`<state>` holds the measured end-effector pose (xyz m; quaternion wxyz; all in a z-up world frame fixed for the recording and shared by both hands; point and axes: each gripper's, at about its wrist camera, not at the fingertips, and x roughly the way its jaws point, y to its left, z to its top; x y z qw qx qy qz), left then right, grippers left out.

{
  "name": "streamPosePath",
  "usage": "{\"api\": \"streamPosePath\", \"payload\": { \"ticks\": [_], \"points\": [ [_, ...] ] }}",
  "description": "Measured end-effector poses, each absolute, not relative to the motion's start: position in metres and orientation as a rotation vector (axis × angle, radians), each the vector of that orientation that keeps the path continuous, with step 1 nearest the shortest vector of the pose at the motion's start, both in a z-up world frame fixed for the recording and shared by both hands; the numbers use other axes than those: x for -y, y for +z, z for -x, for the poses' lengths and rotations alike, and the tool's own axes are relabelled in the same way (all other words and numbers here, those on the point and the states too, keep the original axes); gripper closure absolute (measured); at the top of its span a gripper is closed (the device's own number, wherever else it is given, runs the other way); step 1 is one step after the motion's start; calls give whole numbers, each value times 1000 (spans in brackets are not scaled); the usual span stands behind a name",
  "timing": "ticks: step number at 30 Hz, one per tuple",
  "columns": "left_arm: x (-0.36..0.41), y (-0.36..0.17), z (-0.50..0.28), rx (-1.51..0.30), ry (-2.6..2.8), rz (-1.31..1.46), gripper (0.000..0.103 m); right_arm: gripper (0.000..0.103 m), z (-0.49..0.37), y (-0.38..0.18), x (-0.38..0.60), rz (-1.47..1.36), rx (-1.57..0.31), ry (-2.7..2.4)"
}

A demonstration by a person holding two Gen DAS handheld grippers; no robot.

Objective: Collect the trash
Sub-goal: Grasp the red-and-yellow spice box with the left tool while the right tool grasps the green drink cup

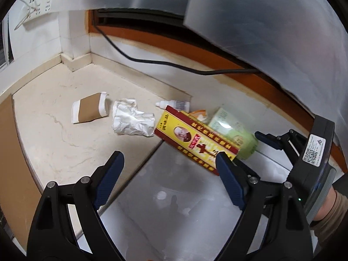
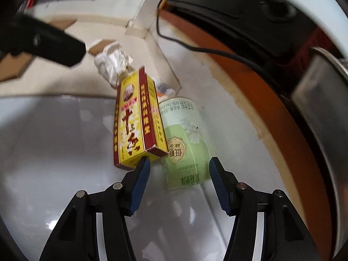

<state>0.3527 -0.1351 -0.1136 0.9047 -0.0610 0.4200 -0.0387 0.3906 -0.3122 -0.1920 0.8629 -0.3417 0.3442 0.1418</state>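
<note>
A black cable runs along the white tiled wall from about 11 o'clock toward 2 o'clock, just below an orange-brown wooden ledge. White wall socket at 10 o'clock, high on the wall. The cream marble floor meets a glossy grey-white tile near centre; brown board at 8 o'clock.

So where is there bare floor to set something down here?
Bare: the marble left of the paper cup, and the grey tile in front of the yellow box. Crowded: the wall side, where crumpled tissue, box, green carton and small bottle bunch.
</note>
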Motion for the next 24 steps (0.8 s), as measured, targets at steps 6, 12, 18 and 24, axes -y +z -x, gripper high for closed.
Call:
{"api": "streamPosePath", "payload": {
  "ticks": [6, 12, 18, 24],
  "points": [
    [121, -126, -360, -889, -63, 162, 19, 32, -417, -211, 312, 765, -724, 280],
    [113, -133, -367, -902, -65, 182, 19, 42, -438, -218, 317, 726, -748, 298],
    [108, -130, -368, -900, -76, 209, 19, 48, -432, -205, 310, 591, -790, 412],
    [104, -133, -366, -937, -87, 230, 13, 52, -422, -198, 293, 427, -847, 461]
  ]
}}
